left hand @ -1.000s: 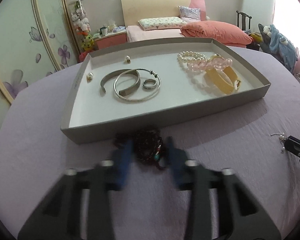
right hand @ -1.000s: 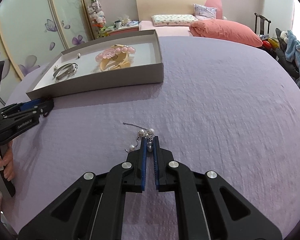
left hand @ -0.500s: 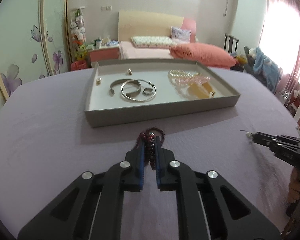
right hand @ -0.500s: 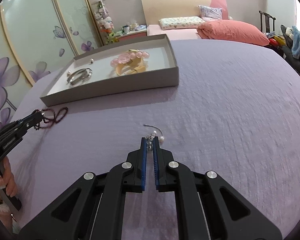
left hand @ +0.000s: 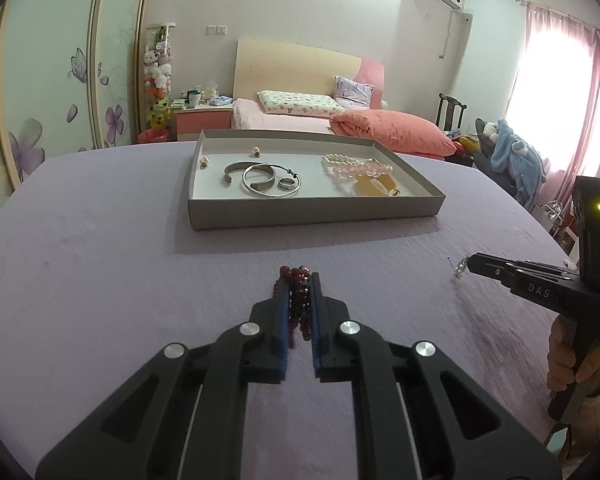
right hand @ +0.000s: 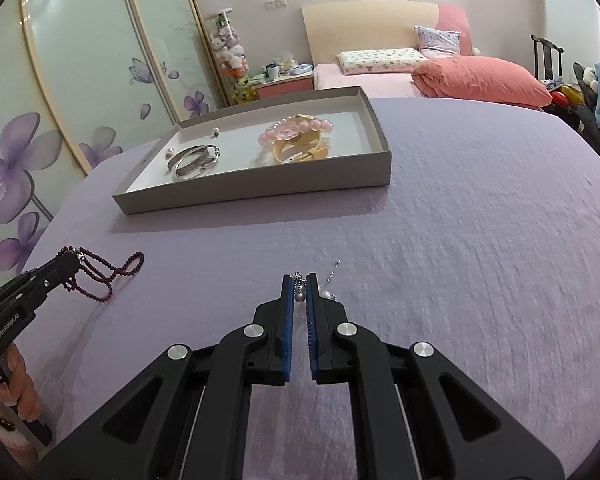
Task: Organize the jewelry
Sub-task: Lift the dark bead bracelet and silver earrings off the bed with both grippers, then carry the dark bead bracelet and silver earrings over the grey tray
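My left gripper (left hand: 300, 280) is shut on a string of dark red beads (left hand: 298, 304), whose loops hang from its tip (right hand: 100, 276) over the purple cloth. The right gripper (right hand: 299, 280) is shut on a silver chain piece with pearls (right hand: 300, 294); a short chain end sticks out to its right (right hand: 334, 270). From the left wrist view that piece dangles at the right gripper's tip (left hand: 460, 266). Beyond both stands a shallow grey tray (left hand: 312, 210) holding silver bangles and a ring (left hand: 266, 178), pearl studs, and pink, white and amber bracelets (left hand: 360, 172).
The purple cloth covers a round table (right hand: 480, 240). Behind it are a bed with a coral pillow (left hand: 384, 132), a nightstand, and sliding doors with flower prints on the left. A hand (left hand: 572, 364) grips the right tool's handle.
The left gripper closed on the red beads and lifted them back from the tray's front wall. The right gripper rose slightly with the pearl chain piece, which left the cloth.
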